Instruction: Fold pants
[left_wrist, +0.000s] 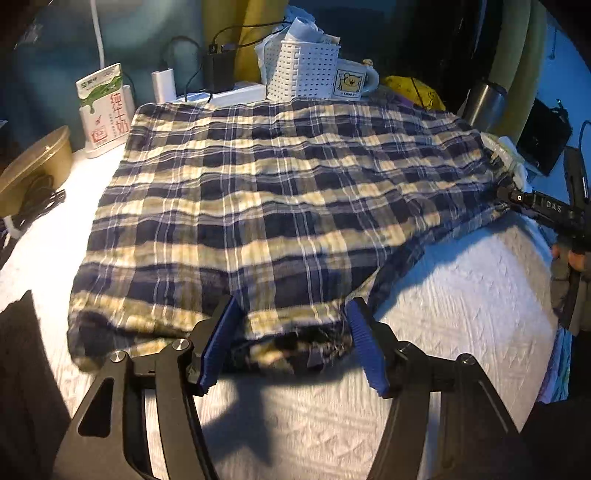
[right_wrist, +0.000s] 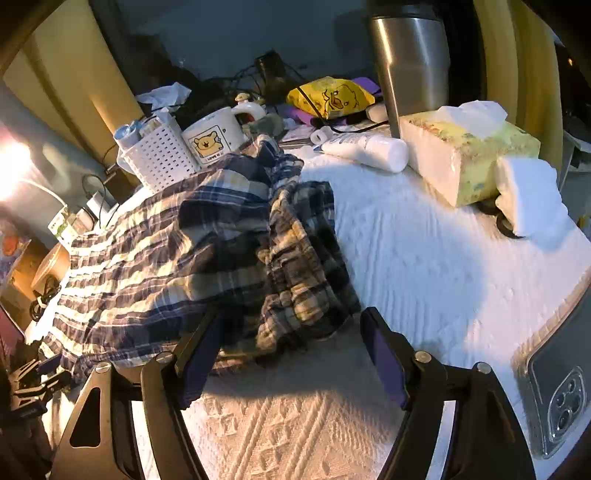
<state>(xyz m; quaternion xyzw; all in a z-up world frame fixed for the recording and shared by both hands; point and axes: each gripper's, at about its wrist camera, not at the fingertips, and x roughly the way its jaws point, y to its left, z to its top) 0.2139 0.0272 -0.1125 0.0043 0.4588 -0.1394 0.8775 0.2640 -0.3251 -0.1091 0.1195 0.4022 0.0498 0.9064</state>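
The left gripper (left_wrist: 291, 339) has its blue-padded fingers (left_wrist: 221, 343) spread apart, straddling the near hem of the plaid pants (left_wrist: 266, 199) without pinching it. The right gripper (right_wrist: 291, 354) likewise holds its fingers (right_wrist: 384, 362) apart at the bunched, crumpled end of the pants (right_wrist: 177, 251); its left finger seems to touch the cloth, though shadow makes that hard to judge. The pants lie spread across a white textured cover on the tabletop (left_wrist: 461, 295), mostly flat on one side and heaped on the other. Behind them stand a white perforated basket (left_wrist: 303, 72), a bear mug (left_wrist: 352, 83) and a milk carton (left_wrist: 105, 107). Near the right gripper are a tissue pack (right_wrist: 469, 155), a white tube (right_wrist: 369, 149), a steel tumbler (right_wrist: 413, 55) and a phone (right_wrist: 561, 391).
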